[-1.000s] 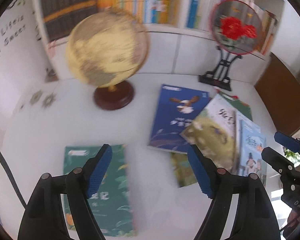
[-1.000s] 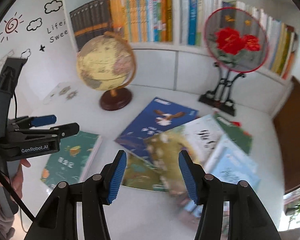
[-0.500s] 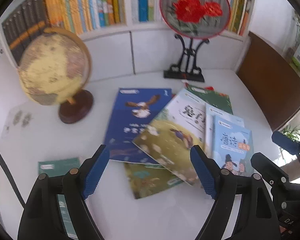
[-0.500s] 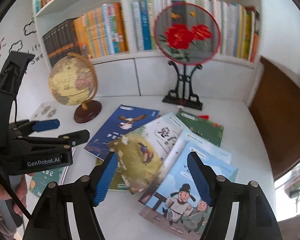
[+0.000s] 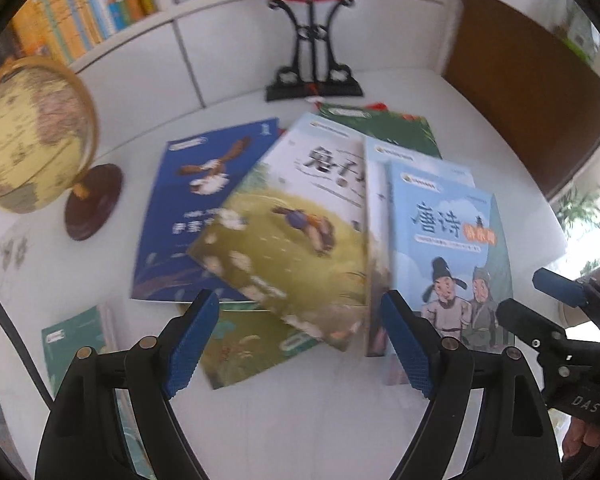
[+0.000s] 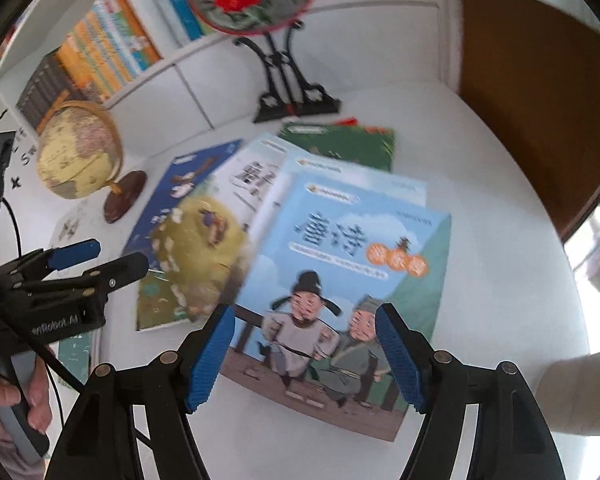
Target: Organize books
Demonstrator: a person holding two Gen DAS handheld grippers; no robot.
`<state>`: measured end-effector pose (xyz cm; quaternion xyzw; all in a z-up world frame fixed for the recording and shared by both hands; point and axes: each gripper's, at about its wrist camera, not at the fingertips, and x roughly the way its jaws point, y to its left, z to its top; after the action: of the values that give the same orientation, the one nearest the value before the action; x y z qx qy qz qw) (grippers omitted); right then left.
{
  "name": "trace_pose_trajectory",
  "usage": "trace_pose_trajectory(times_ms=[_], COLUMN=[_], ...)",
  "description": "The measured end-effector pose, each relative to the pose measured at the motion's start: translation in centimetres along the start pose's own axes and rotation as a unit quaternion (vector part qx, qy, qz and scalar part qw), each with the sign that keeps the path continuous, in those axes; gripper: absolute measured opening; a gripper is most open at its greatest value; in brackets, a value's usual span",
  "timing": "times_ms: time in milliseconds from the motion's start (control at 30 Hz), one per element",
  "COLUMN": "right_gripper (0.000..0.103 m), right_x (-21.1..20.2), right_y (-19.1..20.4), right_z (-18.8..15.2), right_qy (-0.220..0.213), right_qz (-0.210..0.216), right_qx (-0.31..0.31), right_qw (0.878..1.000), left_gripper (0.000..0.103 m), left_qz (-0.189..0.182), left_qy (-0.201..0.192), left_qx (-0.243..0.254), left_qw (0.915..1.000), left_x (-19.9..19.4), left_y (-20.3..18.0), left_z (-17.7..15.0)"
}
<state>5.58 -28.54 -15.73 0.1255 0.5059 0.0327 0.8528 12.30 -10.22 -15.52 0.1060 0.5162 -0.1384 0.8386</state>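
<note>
Several books lie overlapped on the white desk. A light blue book with two cartoon men [image 5: 448,248] [image 6: 340,280] is on top at the right. Left of it lies an olive and white book [image 5: 292,240] [image 6: 204,248], over a dark blue bird book [image 5: 188,208] [image 6: 168,196]. A dark green book [image 5: 384,128] [image 6: 340,144] lies at the back. A teal book [image 5: 80,340] lies apart at the near left. My left gripper [image 5: 300,340] is open and empty above the pile's near edge. My right gripper [image 6: 304,352] is open and empty over the light blue book.
A globe [image 5: 28,140] [image 6: 76,152] stands at the left. A round red-flower fan on a black stand [image 5: 312,76] [image 6: 292,92] is at the back. Shelves of upright books [image 6: 112,48] run behind. A brown panel [image 5: 532,92] bounds the right side.
Both grippers have swung right and moved closer to the scattered pile. The teal book has slid to the left edge of the left view. Both stay open and empty.
</note>
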Motion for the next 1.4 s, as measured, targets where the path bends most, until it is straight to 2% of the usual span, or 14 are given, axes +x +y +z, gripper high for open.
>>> trace_pose_trajectory(times_ms=[200, 467, 767, 900, 1033, 1100, 1167, 1333, 1400], right_gripper=[0.071, 0.071, 0.071, 0.071, 0.078, 0.078, 0.078, 0.078, 0.081], right_x=[1.9, 3.5, 5.3, 5.8, 6.0, 6.1, 6.0, 5.2, 4.9], right_y=[-2.2, -4.8, -5.9, -6.2, -6.4, -6.2, -5.8, -3.5, -1.8], right_z=[-1.3, -2.4, -2.3, -2.3, -1.9, -1.8, -2.0, -2.7, -3.0], right_qy=[0.028, 0.052, 0.073, 0.077, 0.071, 0.073, 0.069, 0.049, 0.033], right_qz=[-0.02, -0.04, -0.028, -0.024, -0.013, -0.016, -0.023, -0.022, -0.037], right_qx=[0.01, 0.031, 0.047, 0.046, 0.045, 0.037, 0.019, -0.058, -0.098], right_qw=[0.999, 0.997, 0.996, 0.996, 0.996, 0.996, 0.997, 0.997, 0.994], left_gripper=[0.082, 0.082, 0.082, 0.082, 0.082, 0.074, 0.06, 0.054, 0.05], left_qz=[0.017, 0.002, -0.005, -0.017, -0.059, -0.078, -0.101, -0.106, -0.114], left_qy=[0.012, 0.018, 0.024, 0.031, 0.046, 0.052, 0.056, 0.058, 0.063], left_qx=[0.032, 0.022, 0.011, 0.007, 0.0, -0.003, -0.012, -0.021, -0.032], left_qw=[0.9993, 0.9996, 0.9996, 0.9994, 0.9972, 0.9956, 0.9933, 0.9924, 0.991], left_x=[1.7, 2.6, 3.4, 4.2, 5.1, 5.4, 5.5, 5.1, 5.0], left_y=[-2.9, -3.8, -4.0, -4.2, -4.7, -4.9, -4.9, -4.7, -4.2], left_z=[0.2, 0.0, -0.1, -0.5, -1.1, -1.6, -2.1, -3.1, -3.5])
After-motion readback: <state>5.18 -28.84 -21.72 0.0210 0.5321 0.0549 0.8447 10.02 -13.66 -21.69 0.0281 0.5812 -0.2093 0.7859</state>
